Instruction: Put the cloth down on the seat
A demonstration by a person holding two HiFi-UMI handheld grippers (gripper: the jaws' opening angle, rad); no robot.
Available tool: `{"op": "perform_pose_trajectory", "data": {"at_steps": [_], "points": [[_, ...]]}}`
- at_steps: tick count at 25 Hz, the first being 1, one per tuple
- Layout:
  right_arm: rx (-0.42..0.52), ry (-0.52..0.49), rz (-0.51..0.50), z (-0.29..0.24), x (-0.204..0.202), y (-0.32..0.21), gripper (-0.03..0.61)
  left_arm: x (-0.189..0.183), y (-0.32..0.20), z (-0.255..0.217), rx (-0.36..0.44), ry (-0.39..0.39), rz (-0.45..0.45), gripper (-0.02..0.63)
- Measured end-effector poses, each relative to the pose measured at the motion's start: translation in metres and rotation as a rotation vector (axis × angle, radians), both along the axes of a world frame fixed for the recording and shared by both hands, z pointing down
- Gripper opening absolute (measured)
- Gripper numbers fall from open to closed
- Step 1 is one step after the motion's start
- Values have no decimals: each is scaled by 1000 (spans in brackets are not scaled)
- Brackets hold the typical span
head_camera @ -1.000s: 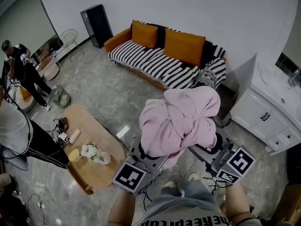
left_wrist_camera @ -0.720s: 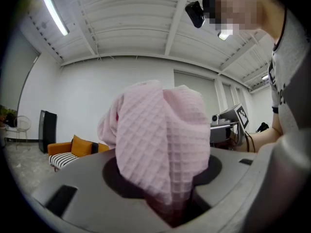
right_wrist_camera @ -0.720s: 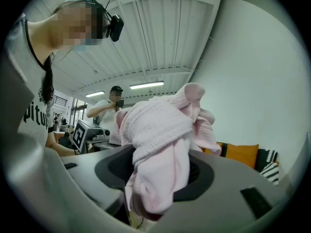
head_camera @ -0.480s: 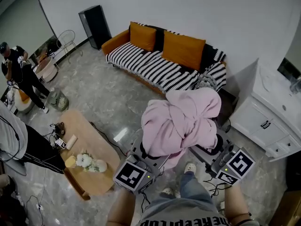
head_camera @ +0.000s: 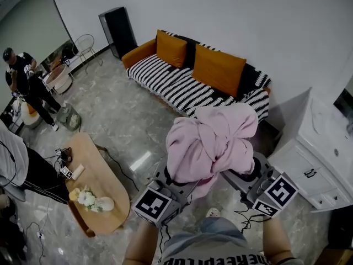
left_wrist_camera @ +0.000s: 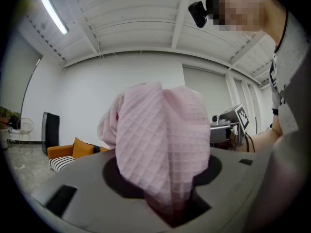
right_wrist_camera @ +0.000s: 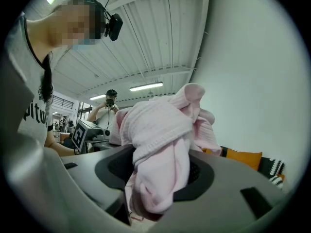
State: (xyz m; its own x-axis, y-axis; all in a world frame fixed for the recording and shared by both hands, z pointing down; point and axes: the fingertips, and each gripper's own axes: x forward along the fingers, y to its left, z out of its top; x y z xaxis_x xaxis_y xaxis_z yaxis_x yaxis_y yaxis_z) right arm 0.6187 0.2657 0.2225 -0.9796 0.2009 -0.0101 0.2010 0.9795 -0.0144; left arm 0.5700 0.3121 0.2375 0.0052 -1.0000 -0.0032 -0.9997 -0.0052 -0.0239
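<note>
A bunched pink cloth [head_camera: 212,142] hangs in front of me above the grey floor. My left gripper [head_camera: 179,178] and my right gripper [head_camera: 245,173] are both shut on its lower folds. In the left gripper view the waffle-weave cloth [left_wrist_camera: 160,140] fills the gap between the jaws. In the right gripper view a thick fold of the cloth [right_wrist_camera: 160,135] is pinched the same way. The sofa [head_camera: 182,81] with a black-and-white striped seat and orange cushions [head_camera: 218,69] stands ahead by the wall, apart from the cloth.
A wooden coffee table [head_camera: 94,189] with flowers stands at the lower left. A white cabinet [head_camera: 314,159] is on the right. A black speaker [head_camera: 117,32] stands left of the sofa. People [head_camera: 25,81] stand at the far left beside a wire chair [head_camera: 85,46].
The head view has shifted towards the sofa: the coffee table has slid down and left in the picture. Both grippers keep their hold on the cloth.
</note>
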Motion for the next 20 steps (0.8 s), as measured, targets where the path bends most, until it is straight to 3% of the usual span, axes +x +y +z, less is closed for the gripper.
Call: {"op": "perform_pose_trajectory", "data": {"at_steps": [11, 20], "points": [[-24, -8, -18, 10, -30, -69, 236, -28, -67, 10, -31, 19, -28, 249], [-22, -4, 25, 7, -106, -89, 236, -107, -90, 7, -9, 3, 22, 249]]}}
